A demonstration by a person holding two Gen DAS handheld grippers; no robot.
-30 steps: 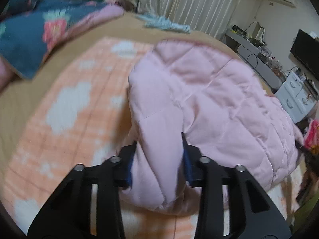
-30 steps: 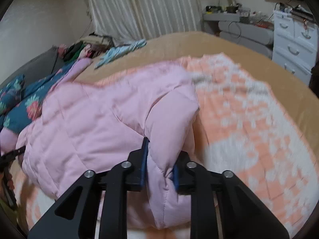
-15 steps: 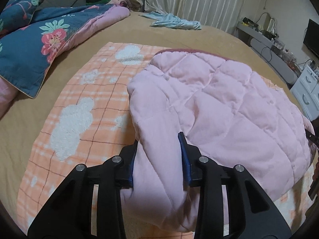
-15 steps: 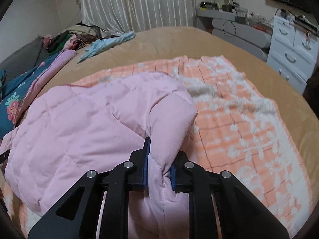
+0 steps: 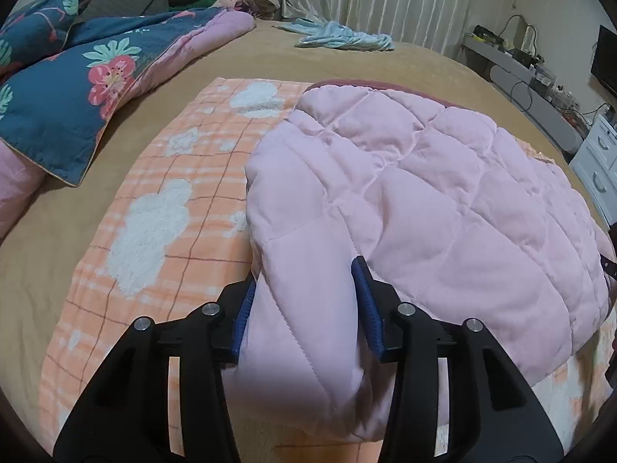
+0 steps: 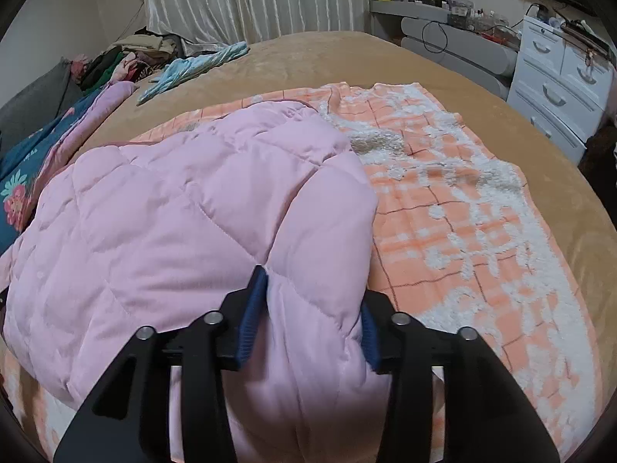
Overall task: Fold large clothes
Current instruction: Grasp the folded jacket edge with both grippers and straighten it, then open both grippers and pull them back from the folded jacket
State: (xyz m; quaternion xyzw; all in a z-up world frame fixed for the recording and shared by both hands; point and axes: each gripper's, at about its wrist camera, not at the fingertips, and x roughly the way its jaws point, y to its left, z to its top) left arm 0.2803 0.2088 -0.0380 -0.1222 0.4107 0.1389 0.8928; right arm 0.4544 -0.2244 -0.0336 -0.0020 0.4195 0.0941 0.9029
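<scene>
A pink quilted jacket (image 5: 424, 185) lies folded over on an orange checked blanket (image 5: 162, 200) on the bed; it also shows in the right wrist view (image 6: 185, 208). My left gripper (image 5: 306, 301) has its jaws spread wide around the jacket's near left corner, the fabric loose between the blue pads. My right gripper (image 6: 312, 308) likewise has its jaws spread wide around the near right corner, over the orange blanket (image 6: 462, 223).
A blue floral duvet (image 5: 65, 96) lies at the left of the bed. A light blue garment (image 5: 343, 38) and a clothes pile (image 6: 127, 58) lie at the far end. White drawers (image 6: 555, 81) and a grey shelf stand at the right.
Both grippers have opened, their jaws now much wider around the jacket corners. The jacket has settled lower and flatter onto the blanket.
</scene>
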